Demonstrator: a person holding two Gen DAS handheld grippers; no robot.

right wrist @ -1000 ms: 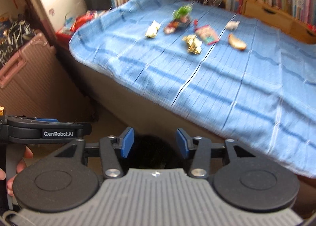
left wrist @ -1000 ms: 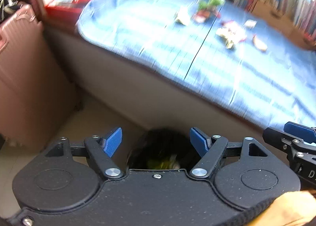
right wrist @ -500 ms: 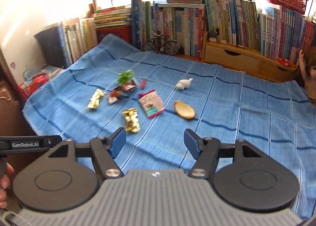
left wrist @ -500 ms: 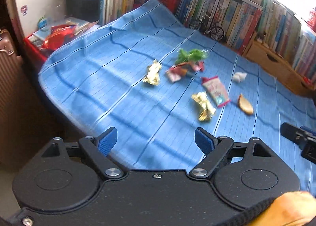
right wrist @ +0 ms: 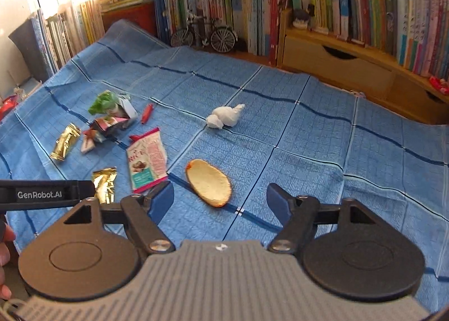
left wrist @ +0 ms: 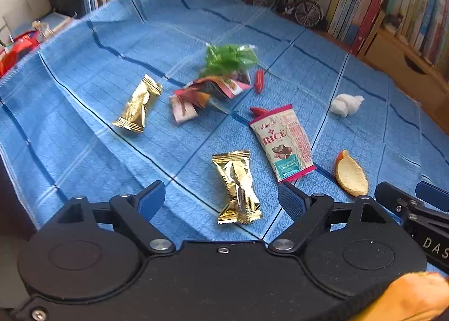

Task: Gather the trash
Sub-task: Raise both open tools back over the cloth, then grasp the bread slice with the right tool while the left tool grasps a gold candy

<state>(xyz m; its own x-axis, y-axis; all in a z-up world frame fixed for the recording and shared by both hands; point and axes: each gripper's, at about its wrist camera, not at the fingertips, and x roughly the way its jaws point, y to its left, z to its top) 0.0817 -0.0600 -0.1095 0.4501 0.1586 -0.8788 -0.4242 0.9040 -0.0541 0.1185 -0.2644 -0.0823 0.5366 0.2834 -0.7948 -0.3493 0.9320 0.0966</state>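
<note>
Trash lies scattered on a blue checked blanket. My left gripper hovers open over a gold wrapper, with nothing touching its pads. Farther off lie a second gold wrapper, a pink rice snack packet, crumpled red and green wrappers, a white tissue wad and an orange peel. My right gripper has its jaws opening above that orange peel, which lies between them on the blanket, not pressed. The tissue wad lies beyond it.
Bookshelves line the far side, with a model bicycle and a wooden drawer unit at the blanket's far edge. The blanket's left edge drops off. The right half of the blanket holds no trash.
Both grippers swung from above the dark bin on the floor beside the bed to over the blanket, close to the trash. Both pairs of jaws stand wider than before.
</note>
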